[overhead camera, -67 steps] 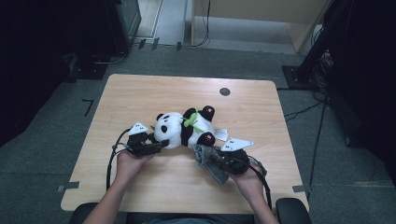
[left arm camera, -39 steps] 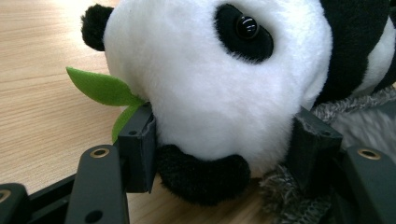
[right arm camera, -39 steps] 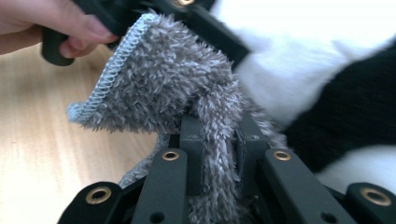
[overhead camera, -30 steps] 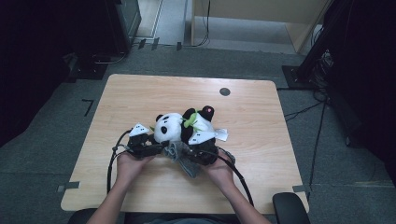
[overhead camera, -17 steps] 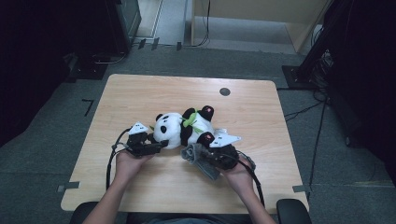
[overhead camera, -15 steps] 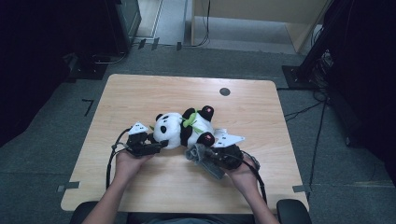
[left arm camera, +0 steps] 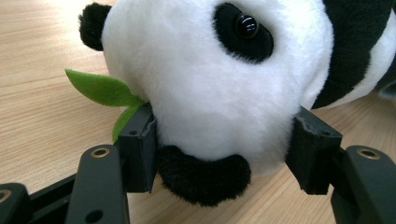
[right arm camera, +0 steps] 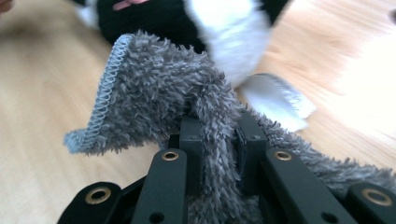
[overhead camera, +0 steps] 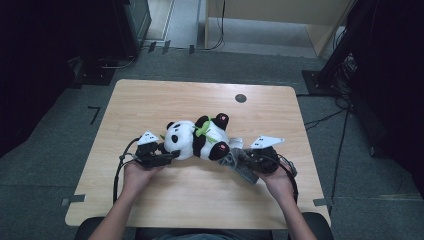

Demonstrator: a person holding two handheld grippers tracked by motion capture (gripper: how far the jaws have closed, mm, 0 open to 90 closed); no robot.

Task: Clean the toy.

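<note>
panda mid-table, cloth right — touching

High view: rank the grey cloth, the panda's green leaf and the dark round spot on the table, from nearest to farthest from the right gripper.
1. Grey cloth: pinched in the right gripper, by the panda's leg.
2. Green leaf: on the panda's chest, up and left.
3. Dark round spot: near the table's far edge.

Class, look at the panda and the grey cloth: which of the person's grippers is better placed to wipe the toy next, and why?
Right. The right gripper is shut on the grey cloth beside the panda. The left gripper is clamped on the panda's head, so it probably should keep steadying the toy.
</note>
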